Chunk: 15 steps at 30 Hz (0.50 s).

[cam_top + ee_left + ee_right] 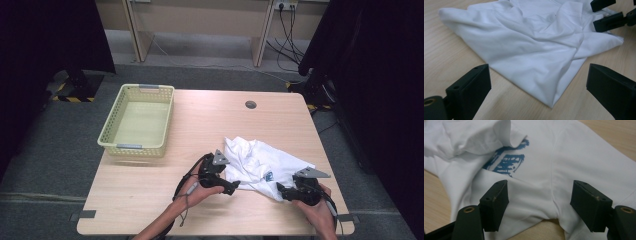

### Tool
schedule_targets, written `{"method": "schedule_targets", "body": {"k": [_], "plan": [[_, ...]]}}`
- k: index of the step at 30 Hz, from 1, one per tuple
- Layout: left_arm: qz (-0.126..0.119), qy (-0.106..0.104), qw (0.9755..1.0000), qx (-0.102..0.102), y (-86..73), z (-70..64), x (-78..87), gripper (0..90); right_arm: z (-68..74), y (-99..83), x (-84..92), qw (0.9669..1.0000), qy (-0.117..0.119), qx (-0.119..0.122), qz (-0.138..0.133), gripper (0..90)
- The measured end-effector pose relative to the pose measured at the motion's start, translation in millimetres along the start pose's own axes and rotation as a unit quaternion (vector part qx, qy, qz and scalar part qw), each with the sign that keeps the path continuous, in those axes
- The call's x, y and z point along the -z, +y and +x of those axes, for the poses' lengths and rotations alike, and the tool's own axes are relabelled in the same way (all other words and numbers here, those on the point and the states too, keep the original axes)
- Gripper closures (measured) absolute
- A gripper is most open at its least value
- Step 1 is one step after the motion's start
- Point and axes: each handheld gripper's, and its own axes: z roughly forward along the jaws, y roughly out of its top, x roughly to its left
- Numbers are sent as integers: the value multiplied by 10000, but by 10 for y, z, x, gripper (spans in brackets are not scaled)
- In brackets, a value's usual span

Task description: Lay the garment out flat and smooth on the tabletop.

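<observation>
A crumpled white shirt [265, 167] with a blue print [268, 176] lies on the near right part of the wooden table [210, 120]. My left gripper [232, 188] rests at the shirt's near left edge. In the left gripper view its jaws stand wide open [539, 77], with a folded corner of the shirt [531, 42] on the table between and ahead of them. My right gripper [280, 190] is at the shirt's near right edge. Its open jaws [541, 197] straddle a fold of the shirt [574, 152] below the blue print [509, 160], and the pads do not press on the cloth.
A pale yellow plastic basket [132, 150] stands at the table's far left, with nothing in it. A round cable hole [250, 104] sits near the table's far edge. Bare wood stretches between the basket and the shirt. Desks and cables are on the floor beyond.
</observation>
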Motion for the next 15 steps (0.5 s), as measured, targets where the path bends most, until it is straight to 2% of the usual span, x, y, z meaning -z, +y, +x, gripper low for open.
{"method": "schedule_targets", "body": {"k": [7,12,15], "plan": [[-65,-162,9993,-321,148,-150,-184,144,19,-13,-28,10000,-35,8,-58,292],[-51,-135,9978,-648,268,-269,-343,218,13,-20,-29,10000,-18,22,-85,290],[-57,-167,9972,-732,341,-325,-422,251,10,-20,-27,10000,-2,32,-79,290]]}}
